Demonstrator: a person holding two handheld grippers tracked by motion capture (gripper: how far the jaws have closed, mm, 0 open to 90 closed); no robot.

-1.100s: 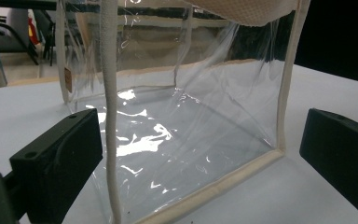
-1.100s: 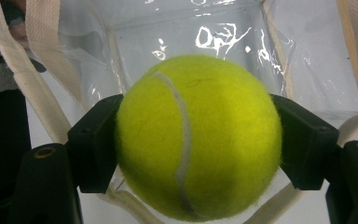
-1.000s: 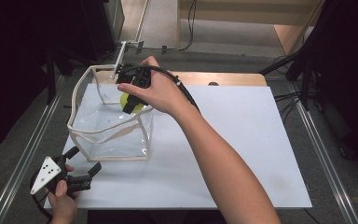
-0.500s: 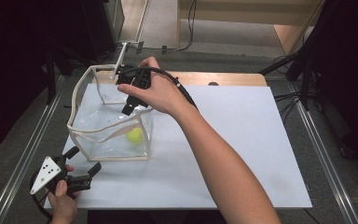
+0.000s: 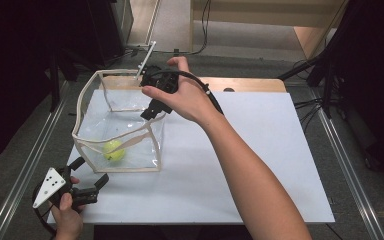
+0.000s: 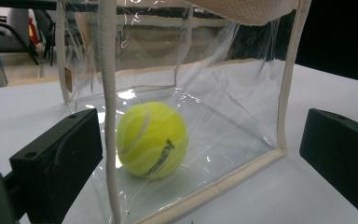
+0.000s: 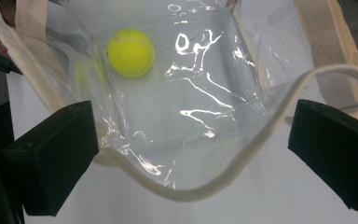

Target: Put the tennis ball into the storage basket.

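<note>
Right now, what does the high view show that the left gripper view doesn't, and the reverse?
High view alone: the right gripper, jaws just opened with nothing between them, above the clear bag, the person's forearm, and the left gripper open beside the bag. Left gripper view alone: the dark print on the tennis ball and its white seam, seen close through the plastic. Both share the ball lying on the bag's bottom, the bag's cream trim and the white table.
</note>
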